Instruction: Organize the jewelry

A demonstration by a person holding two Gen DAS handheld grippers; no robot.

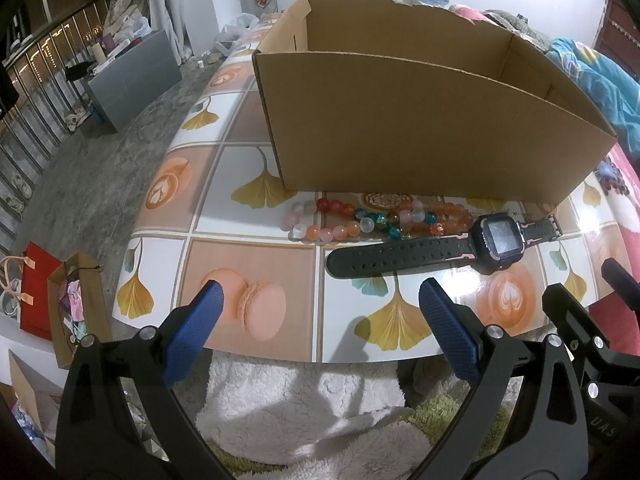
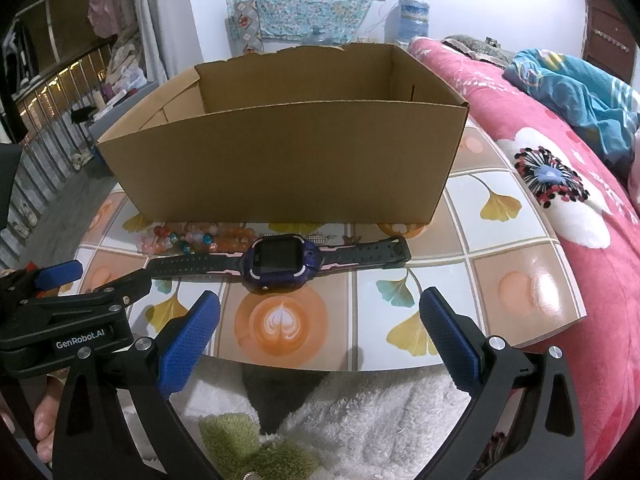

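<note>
On the patterned table [image 1: 256, 264], the left gripper [image 1: 320, 320] hovers at the near edge with jaws spread, holding nothing. Just beyond, beaded bracelets [image 1: 376, 218] lie against the near wall of an open cardboard box [image 1: 420, 128]. Right of them, a dark watch [image 2: 280, 260] lies flat, its strap touching the beads. Nearest it, the right gripper [image 2: 320, 320] is spread and empty.

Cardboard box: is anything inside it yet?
Only the inner walls of the cardboard box show, and they look bare. Its floor is hidden behind the front wall, so I cannot tell. The beaded bracelets and watch lie outside, on the table.
</note>
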